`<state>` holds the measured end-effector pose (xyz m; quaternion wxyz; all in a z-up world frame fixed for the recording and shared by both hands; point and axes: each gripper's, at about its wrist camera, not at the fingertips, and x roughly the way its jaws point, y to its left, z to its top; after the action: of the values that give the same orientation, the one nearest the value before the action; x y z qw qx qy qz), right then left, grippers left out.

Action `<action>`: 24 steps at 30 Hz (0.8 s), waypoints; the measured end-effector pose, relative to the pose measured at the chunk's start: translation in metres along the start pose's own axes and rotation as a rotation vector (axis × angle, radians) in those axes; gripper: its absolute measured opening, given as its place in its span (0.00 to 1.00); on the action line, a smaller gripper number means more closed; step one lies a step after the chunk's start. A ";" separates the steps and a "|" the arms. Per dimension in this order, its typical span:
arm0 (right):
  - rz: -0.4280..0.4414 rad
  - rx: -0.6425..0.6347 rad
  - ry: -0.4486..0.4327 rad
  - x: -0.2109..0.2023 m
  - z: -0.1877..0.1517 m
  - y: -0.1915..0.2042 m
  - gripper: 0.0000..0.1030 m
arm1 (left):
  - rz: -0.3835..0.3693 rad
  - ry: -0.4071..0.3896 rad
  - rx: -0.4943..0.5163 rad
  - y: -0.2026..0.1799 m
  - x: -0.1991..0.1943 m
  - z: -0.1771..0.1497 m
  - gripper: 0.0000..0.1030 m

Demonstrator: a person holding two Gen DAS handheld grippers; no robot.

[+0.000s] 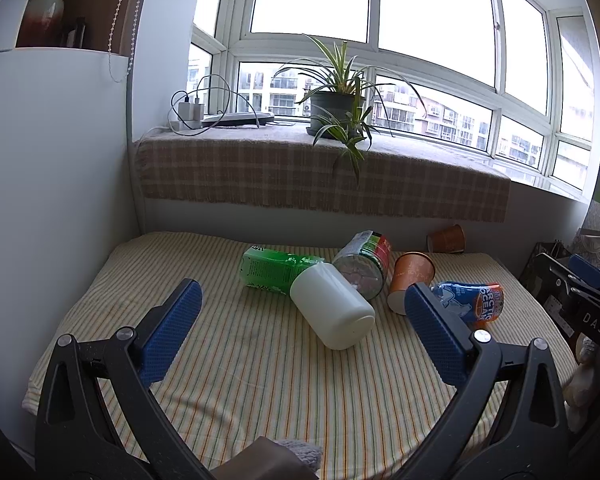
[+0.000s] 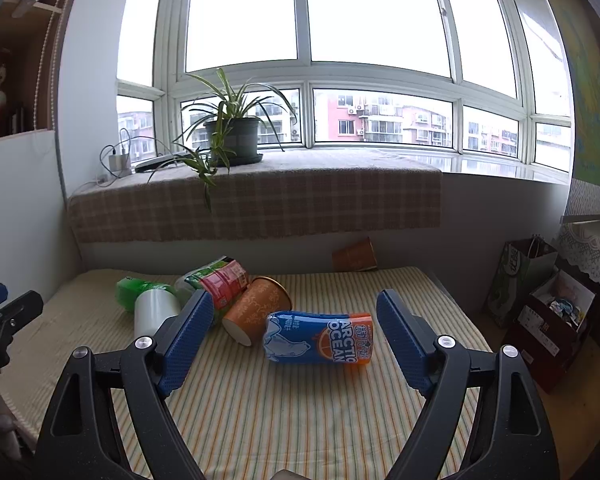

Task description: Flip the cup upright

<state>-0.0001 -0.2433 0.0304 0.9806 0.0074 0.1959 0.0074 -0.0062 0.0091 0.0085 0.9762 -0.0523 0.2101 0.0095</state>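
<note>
A white cup (image 1: 332, 307) lies on its side on the striped table (image 1: 240, 380); it also shows in the right wrist view (image 2: 154, 312). An orange paper cup (image 1: 410, 280) lies on its side beside it, seen too in the right wrist view (image 2: 256, 310). A blue and orange Arctic Ocean can (image 2: 320, 342) lies flat, also in the left wrist view (image 1: 472, 302). My left gripper (image 1: 303, 304) is open, just short of the white cup. My right gripper (image 2: 296, 310) is open, its fingers either side of the can and short of it.
A green bottle (image 1: 276, 270) and a red and green labelled jar (image 1: 364, 266) lie on the table. Another orange cup (image 1: 446, 239) lies at the back by the wall. A potted plant (image 1: 334, 108) and chargers stand on the sill. Bags and boxes (image 2: 548, 312) sit right of the table.
</note>
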 end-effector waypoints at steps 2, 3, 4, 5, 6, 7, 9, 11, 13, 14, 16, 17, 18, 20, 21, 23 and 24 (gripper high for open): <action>0.001 0.006 0.001 0.000 0.000 0.000 0.81 | 0.003 -0.001 0.002 0.000 0.000 0.001 1.00; 0.002 0.007 0.001 0.000 0.000 0.000 0.81 | 0.003 -0.001 0.002 0.000 0.000 0.001 1.00; 0.003 0.007 0.001 0.001 0.000 0.000 0.81 | 0.004 -0.003 0.002 0.000 -0.001 0.002 1.00; 0.004 0.006 0.002 0.001 0.000 0.000 0.81 | 0.006 -0.004 0.003 0.000 -0.002 0.003 1.00; 0.005 0.006 0.003 0.001 0.001 0.000 0.81 | 0.007 -0.003 0.003 0.000 -0.002 0.004 1.00; 0.007 0.006 0.004 0.001 0.000 0.001 0.81 | 0.008 -0.003 0.002 0.000 -0.001 0.004 1.00; 0.009 0.007 0.005 0.002 0.000 0.001 0.81 | 0.006 -0.005 0.002 0.000 -0.004 0.005 1.00; 0.009 0.007 0.007 0.002 -0.001 0.001 0.81 | 0.008 -0.005 0.005 0.000 -0.003 0.005 1.00; 0.011 0.010 0.008 0.002 -0.001 0.001 0.81 | 0.008 -0.005 0.005 0.000 -0.003 0.005 1.00; 0.012 0.012 0.009 0.002 -0.001 0.001 0.81 | 0.008 -0.005 0.004 0.000 -0.003 0.004 1.00; 0.016 0.015 0.013 0.004 -0.001 0.001 0.81 | 0.010 -0.006 0.005 0.000 -0.003 0.005 1.00; 0.016 0.015 0.015 0.004 -0.001 0.002 0.81 | 0.009 -0.005 0.004 0.000 -0.003 0.004 1.00; 0.017 0.015 0.017 0.005 -0.001 0.002 0.81 | 0.008 -0.005 0.003 0.000 -0.003 0.004 1.00; 0.019 0.016 0.022 0.007 -0.002 0.002 0.81 | 0.008 -0.006 0.004 0.000 -0.003 0.004 1.00; 0.021 0.017 0.023 0.007 -0.002 0.002 0.81 | 0.009 -0.006 0.003 0.001 -0.003 0.004 1.00; 0.023 0.018 0.025 0.007 -0.002 0.003 0.81 | 0.008 -0.006 0.003 0.001 -0.003 0.004 1.00; 0.023 0.018 0.025 0.007 -0.002 0.003 0.81 | 0.007 -0.006 0.003 0.001 -0.003 0.004 1.00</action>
<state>0.0055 -0.2404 0.0255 0.9778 0.0186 0.2078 0.0167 -0.0071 0.0104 0.0130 0.9769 -0.0500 0.2075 0.0127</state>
